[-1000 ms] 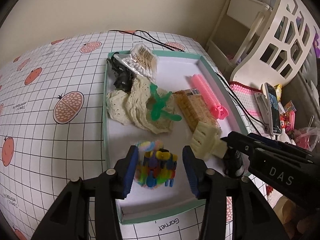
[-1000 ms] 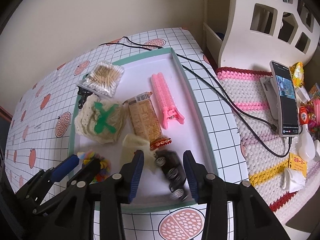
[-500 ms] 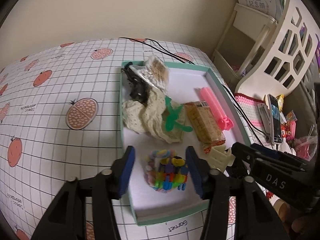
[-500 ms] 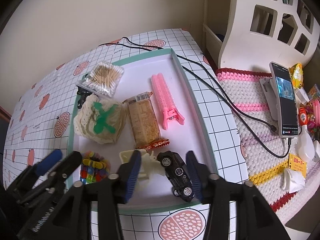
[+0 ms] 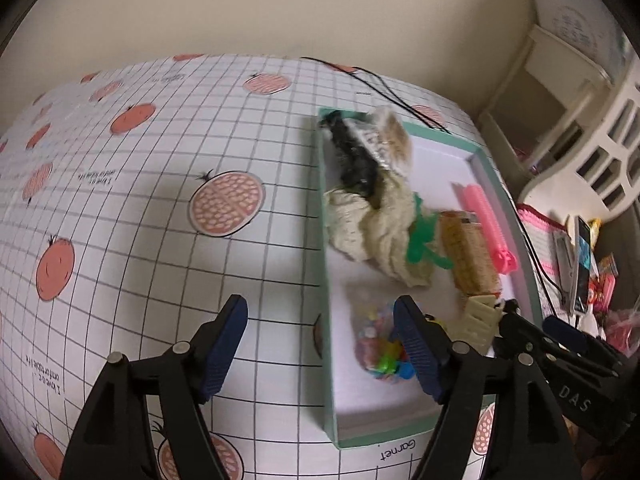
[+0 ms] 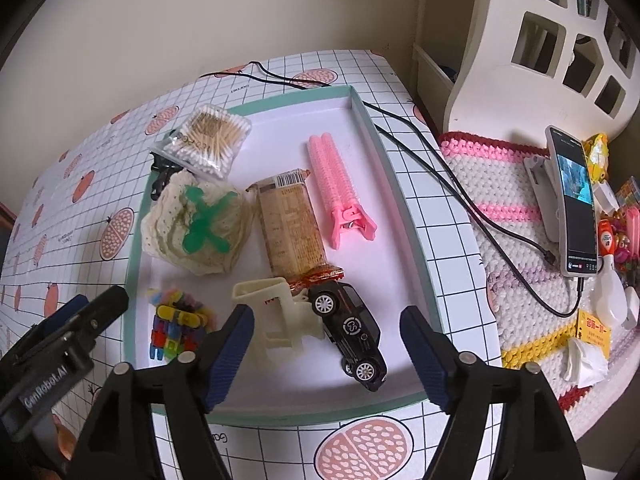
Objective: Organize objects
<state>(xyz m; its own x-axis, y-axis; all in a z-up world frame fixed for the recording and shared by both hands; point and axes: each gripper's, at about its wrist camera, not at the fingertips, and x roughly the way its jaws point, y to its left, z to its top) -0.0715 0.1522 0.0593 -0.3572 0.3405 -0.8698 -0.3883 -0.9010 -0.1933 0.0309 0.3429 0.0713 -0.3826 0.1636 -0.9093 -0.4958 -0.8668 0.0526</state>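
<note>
Both grippers empty, jaws wide — left gripper [image 5: 320, 344] over the checked tablecloth at the tray's nine o'clock edge, right gripper [image 6: 327, 346] above the glossy black toy car [image 6: 352, 330]. Everything seems already inside the shallow mint-rimmed cardboard tray [image 6: 416, 248]: ribbed pink hair clip [image 6: 338, 184] at one o'clock, crocheted cream cloth [image 6: 200, 228] at ten. Next, probably — a final check.

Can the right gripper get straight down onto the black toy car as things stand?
Probably yes. The right gripper is open, and the black toy car lies uncovered in the tray. Only the cream hair claw touches its front end.
</note>
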